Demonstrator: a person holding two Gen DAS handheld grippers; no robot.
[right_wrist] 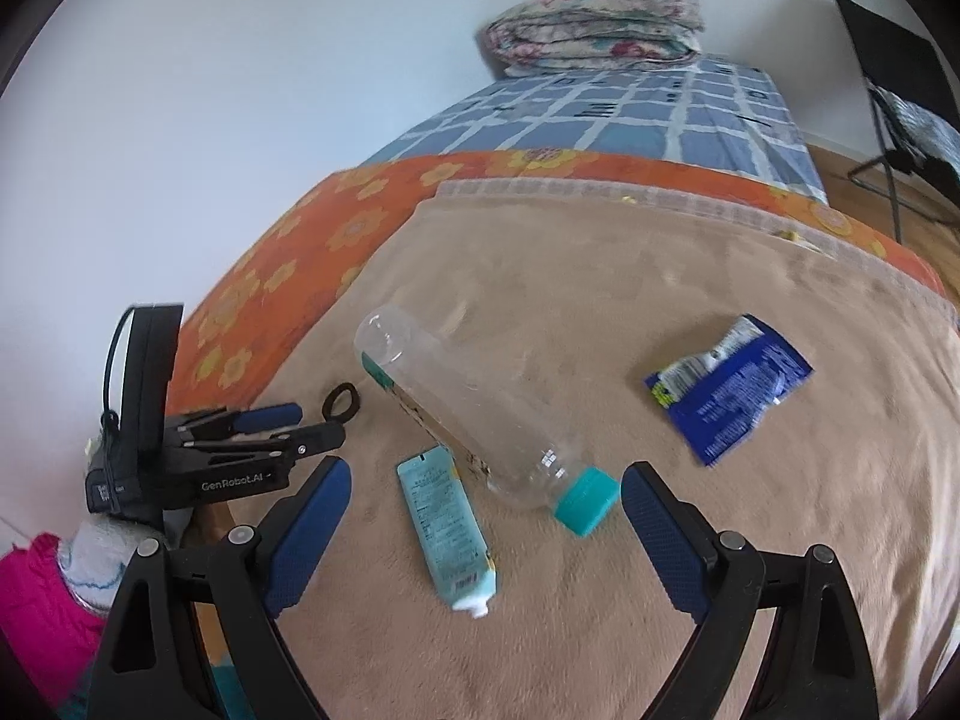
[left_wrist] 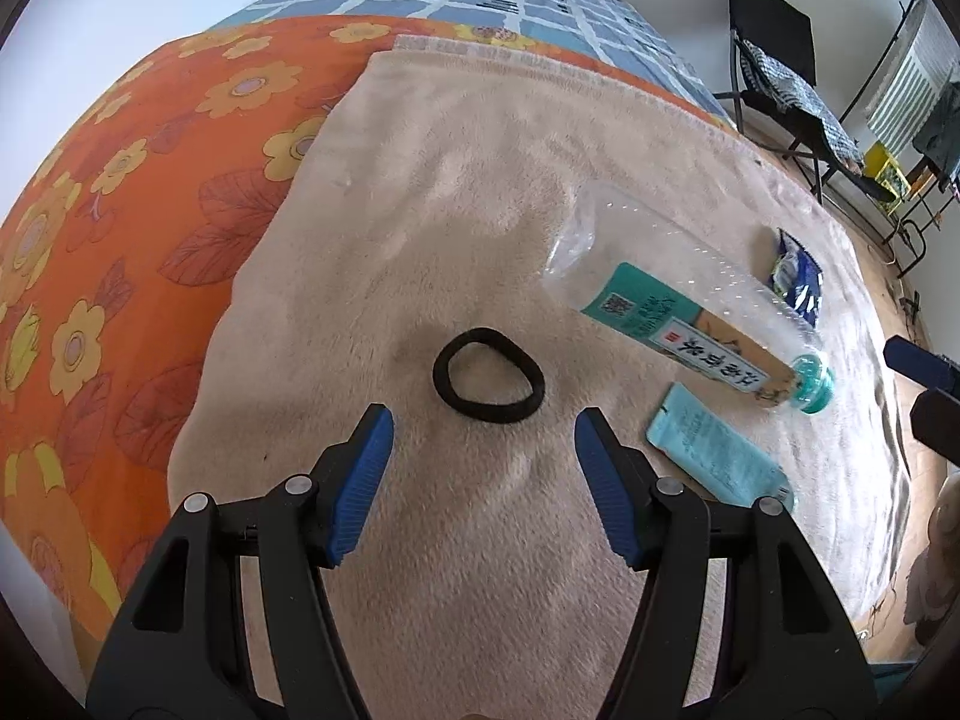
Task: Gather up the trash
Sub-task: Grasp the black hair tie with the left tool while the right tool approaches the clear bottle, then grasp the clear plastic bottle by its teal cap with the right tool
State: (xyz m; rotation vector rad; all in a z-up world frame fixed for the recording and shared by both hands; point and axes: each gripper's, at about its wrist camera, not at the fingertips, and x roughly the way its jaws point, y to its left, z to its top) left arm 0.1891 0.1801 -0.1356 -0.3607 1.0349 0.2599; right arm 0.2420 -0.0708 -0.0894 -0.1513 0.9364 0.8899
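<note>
On the beige blanket (left_wrist: 456,192) (right_wrist: 600,276) lies an empty clear plastic bottle (left_wrist: 678,306) (right_wrist: 474,414) with a teal cap. Beside it lie a pale blue sachet (left_wrist: 714,450) (right_wrist: 444,528) and a crumpled dark blue wrapper (left_wrist: 795,273) (right_wrist: 729,390). A black hair tie (left_wrist: 487,375) (right_wrist: 342,401) lies left of the bottle. My left gripper (left_wrist: 483,420) (right_wrist: 285,420) hovers open just short of the hair tie, nothing between its fingers. My right gripper (right_wrist: 486,486) stands open over the sachet and the bottle's cap end, holding nothing.
The blanket lies on a bed with an orange flowered sheet (left_wrist: 120,228) (right_wrist: 288,264) and a blue checked cover (right_wrist: 630,114). A folded quilt (right_wrist: 594,30) sits at the far end. A black folding chair (left_wrist: 780,78) stands on the wooden floor at the right. A pink sleeve (right_wrist: 42,594) shows bottom left.
</note>
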